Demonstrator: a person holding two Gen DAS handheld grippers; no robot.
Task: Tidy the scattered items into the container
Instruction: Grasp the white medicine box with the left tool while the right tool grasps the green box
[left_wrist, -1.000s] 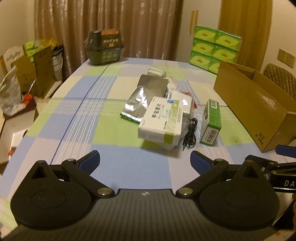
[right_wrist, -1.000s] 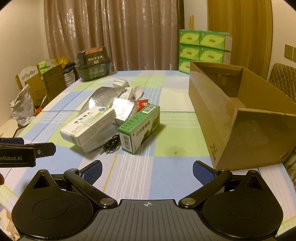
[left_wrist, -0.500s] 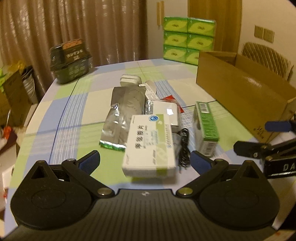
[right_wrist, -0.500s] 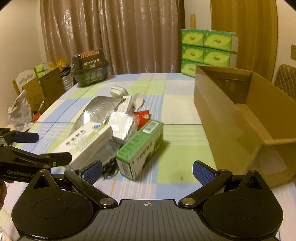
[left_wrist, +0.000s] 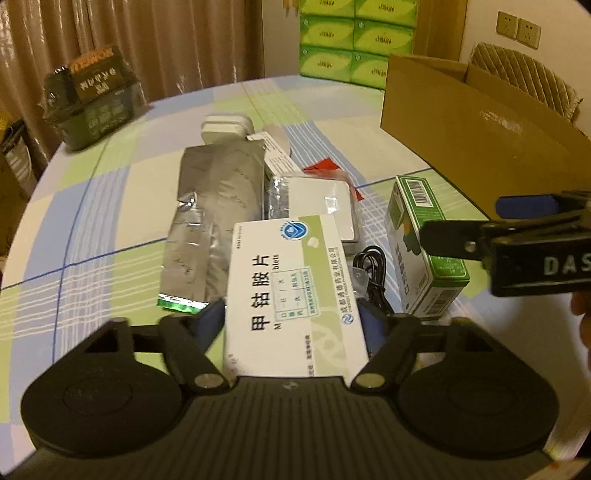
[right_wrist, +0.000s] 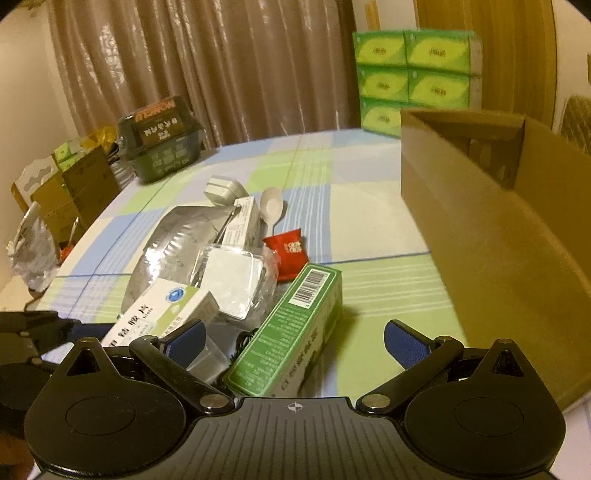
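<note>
A white and green medicine box (left_wrist: 291, 291) lies on top of the pile, between the blue pads of my left gripper (left_wrist: 293, 323), which stands open around it. The same box shows in the right wrist view (right_wrist: 162, 314). A green carton (right_wrist: 291, 332) lies between the open fingers of my right gripper (right_wrist: 295, 343), nearer the left pad; it also shows in the left wrist view (left_wrist: 421, 251). The open cardboard box (right_wrist: 491, 236) stands to the right. The pile also holds a silver foil pouch (left_wrist: 218, 206), a wrapped white pad (right_wrist: 232, 280), a black cable (left_wrist: 373, 273), a red packet (right_wrist: 288, 251) and a white spoon (right_wrist: 271, 210).
A dark wrapped basket (right_wrist: 162, 140) stands at the table's far left. Green tissue packs (right_wrist: 413, 74) are stacked at the far edge behind the cardboard box. A chair (left_wrist: 524, 81) stands behind the box. Cardboard boxes and bags (right_wrist: 62, 192) sit off the table's left side.
Both grippers have moved forward into the pile. The left one now has the white medicine box between its pads; the right one now has the green carton between its fingers.
</note>
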